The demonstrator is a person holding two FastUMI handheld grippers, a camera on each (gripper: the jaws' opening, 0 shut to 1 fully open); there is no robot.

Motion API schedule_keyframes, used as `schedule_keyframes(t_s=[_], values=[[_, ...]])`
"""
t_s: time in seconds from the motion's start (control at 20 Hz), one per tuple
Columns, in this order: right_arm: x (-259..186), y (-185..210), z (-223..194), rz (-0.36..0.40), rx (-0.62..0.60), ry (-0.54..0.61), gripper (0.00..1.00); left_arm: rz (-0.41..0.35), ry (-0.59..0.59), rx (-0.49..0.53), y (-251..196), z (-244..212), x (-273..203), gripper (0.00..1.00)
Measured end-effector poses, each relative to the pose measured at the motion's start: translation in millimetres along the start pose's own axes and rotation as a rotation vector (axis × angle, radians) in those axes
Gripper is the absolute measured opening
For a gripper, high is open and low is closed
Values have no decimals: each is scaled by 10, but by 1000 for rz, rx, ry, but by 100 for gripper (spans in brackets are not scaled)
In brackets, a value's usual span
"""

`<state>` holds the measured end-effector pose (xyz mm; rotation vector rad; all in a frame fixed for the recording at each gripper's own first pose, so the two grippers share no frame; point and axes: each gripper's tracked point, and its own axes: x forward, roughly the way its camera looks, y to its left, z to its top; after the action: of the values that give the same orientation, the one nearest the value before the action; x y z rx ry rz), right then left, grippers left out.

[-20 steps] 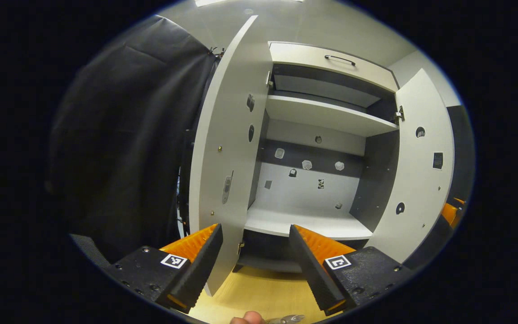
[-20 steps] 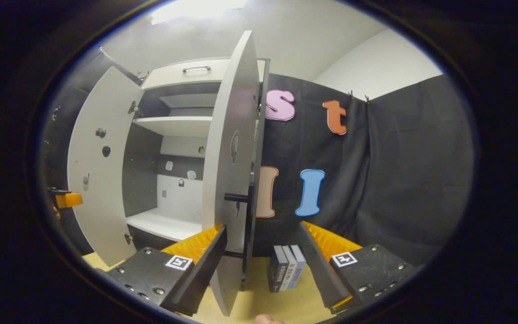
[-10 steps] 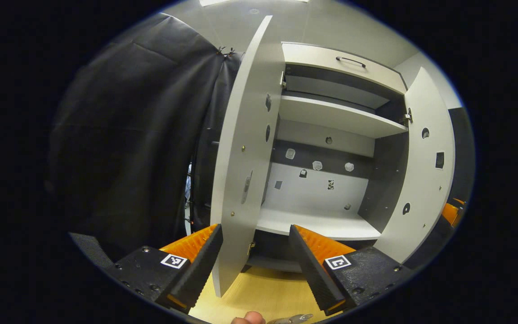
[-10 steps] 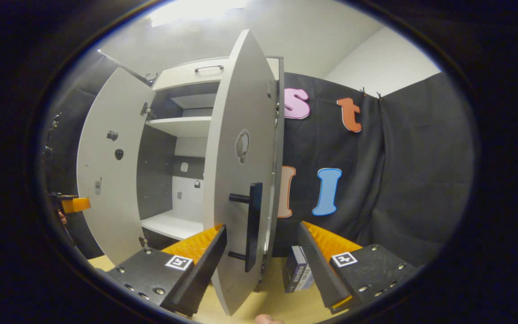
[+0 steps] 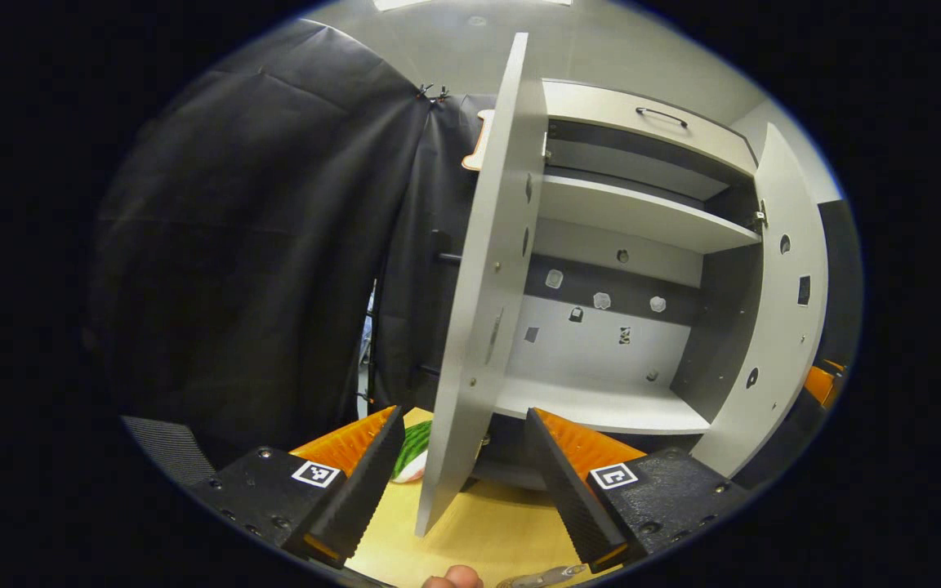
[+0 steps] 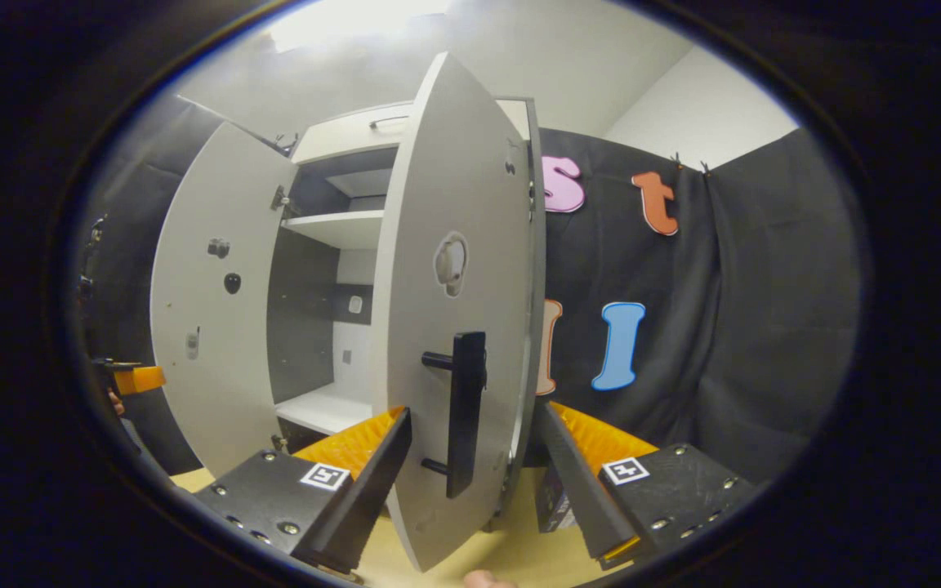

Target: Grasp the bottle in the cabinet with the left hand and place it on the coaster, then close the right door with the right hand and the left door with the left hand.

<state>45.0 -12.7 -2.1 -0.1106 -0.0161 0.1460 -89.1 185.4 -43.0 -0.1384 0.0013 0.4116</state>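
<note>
Between right gripper [image 6: 472,478] fingers, spread apart, stands right door [image 6: 446,327] w/ black handle [image 6: 464,412]. Left gripper [image 5: 462,482] also open, left door [image 5: 483,310] edge between its fingers; cabinet [image 5: 609,245] shelves bare.

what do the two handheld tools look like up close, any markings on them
Both look alike. The left tool has two long wedge-shaped fingers with ribbed inner faces, each on a black textured block fixed with small screws. Each block carries a small square black-and-white marker tag. The right tool has the same wedge fingers, black screwed blocks and square tags. No cables or sleeves are visible; a fingertip peeks in at each view's bottom edge.
</note>
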Motion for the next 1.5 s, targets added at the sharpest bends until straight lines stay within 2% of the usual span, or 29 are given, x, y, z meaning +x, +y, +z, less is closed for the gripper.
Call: schedule_keyframes(t_s=[0.8,1.5], values=[[368,695,-18,127,3,0,97,129,-8,-19,571,-21,-7,95],[418,837,-98,127,-4,8,97,122,21,-28,630,-85,78,96]])
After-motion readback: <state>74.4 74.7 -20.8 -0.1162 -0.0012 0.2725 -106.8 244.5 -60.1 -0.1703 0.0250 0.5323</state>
